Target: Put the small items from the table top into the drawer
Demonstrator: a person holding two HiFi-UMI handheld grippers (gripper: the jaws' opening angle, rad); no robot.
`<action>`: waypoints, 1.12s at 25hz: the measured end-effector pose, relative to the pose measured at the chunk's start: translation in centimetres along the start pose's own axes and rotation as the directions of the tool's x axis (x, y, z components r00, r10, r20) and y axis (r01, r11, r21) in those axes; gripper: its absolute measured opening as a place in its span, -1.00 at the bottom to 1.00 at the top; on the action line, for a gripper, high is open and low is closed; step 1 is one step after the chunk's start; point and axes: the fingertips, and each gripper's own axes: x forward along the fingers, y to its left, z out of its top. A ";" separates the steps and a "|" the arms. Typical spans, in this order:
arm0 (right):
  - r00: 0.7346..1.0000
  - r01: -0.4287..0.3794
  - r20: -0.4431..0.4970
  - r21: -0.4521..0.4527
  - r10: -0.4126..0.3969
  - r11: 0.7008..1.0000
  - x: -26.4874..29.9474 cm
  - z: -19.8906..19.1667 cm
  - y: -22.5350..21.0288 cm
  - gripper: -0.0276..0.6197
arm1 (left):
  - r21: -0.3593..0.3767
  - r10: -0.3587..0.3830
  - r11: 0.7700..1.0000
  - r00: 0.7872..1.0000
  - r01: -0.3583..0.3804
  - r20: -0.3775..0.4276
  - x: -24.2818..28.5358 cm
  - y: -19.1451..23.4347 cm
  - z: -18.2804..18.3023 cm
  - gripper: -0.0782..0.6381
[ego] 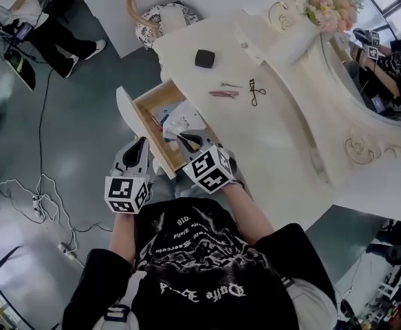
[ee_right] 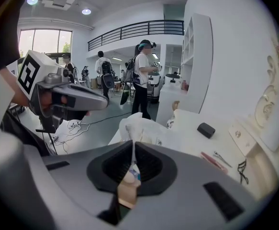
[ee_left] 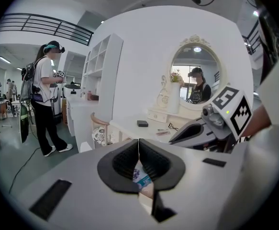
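R gripper (ee_right: 132,152) pinching white plastic packet (ee_right: 144,128) at open drawer (ego: 145,119)
Jaws shut on its thin edge — prob. light, crinkly, slippery, so edge grip suits; L gripper (ee_left: 139,152) closed, empty.

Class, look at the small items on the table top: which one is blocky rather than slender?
The black case, lying apart from the rest. The pink stick, thin metal tool and black looped tool, grouped together, are all slender.
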 end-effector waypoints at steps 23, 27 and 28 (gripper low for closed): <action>0.979 0.000 -0.202 0.073 0.015 0.997 12.3 -2.7 -1.8 -0.83 | -0.005 0.014 1.000 0.998 -0.015 -0.058 2.0 8.4 0.7 -0.73; 0.974 0.031 -0.227 0.102 -0.007 0.994 14.2 -3.2 -3.1 -0.83 | 0.006 0.006 1.000 0.997 -0.006 -0.071 2.9 9.8 1.0 -0.73; 0.972 0.037 -0.233 0.109 -0.011 0.993 14.6 -3.5 -3.5 -0.83 | 0.007 0.003 1.000 0.997 -0.003 -0.076 3.4 10.0 1.0 -0.73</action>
